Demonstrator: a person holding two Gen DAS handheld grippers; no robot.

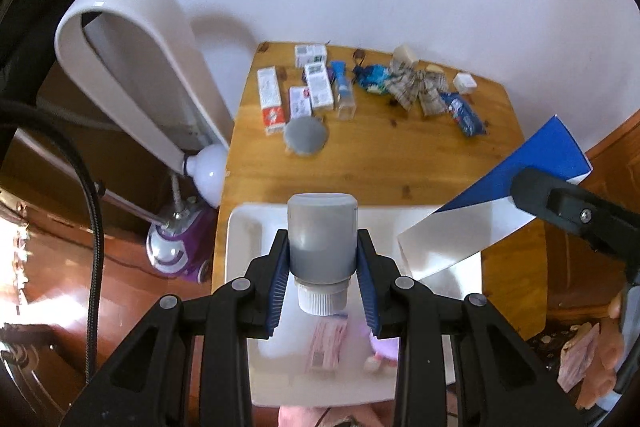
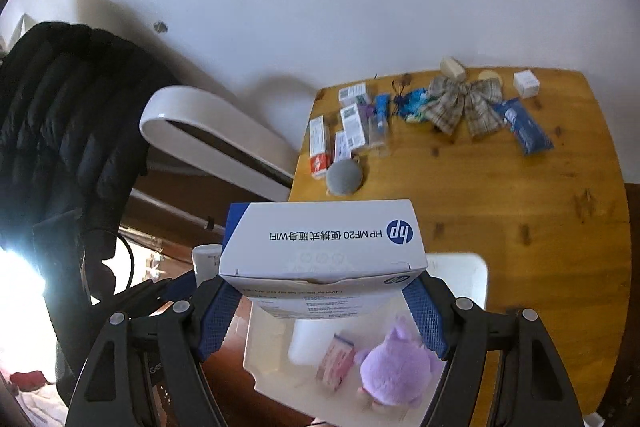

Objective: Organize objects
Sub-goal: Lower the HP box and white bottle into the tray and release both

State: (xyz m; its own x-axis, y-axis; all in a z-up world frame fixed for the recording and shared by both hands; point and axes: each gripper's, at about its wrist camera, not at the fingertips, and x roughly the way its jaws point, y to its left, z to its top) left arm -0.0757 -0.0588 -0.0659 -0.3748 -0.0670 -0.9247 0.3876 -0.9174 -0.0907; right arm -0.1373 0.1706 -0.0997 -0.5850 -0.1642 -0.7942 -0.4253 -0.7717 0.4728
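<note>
My left gripper (image 1: 323,275) clamps grey plastic bottle (image 1: 322,239), white cap toward me, above white plastic tray (image 1: 244,227). Right gripper (image 2: 320,307) grips white-blue HP cardboard box (image 2: 324,239), also above tray. In tray: purple plush toy (image 2: 394,367), pink packet (image 2: 335,361). Beyond tray approx a dozen items unsorted, incl plaid fabric bow (image 2: 462,103).

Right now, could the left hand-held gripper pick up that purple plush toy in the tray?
Probably not: the left hand-held gripper is already shut on a grey bottle; the purple plush toy lies unobstructed.
</note>
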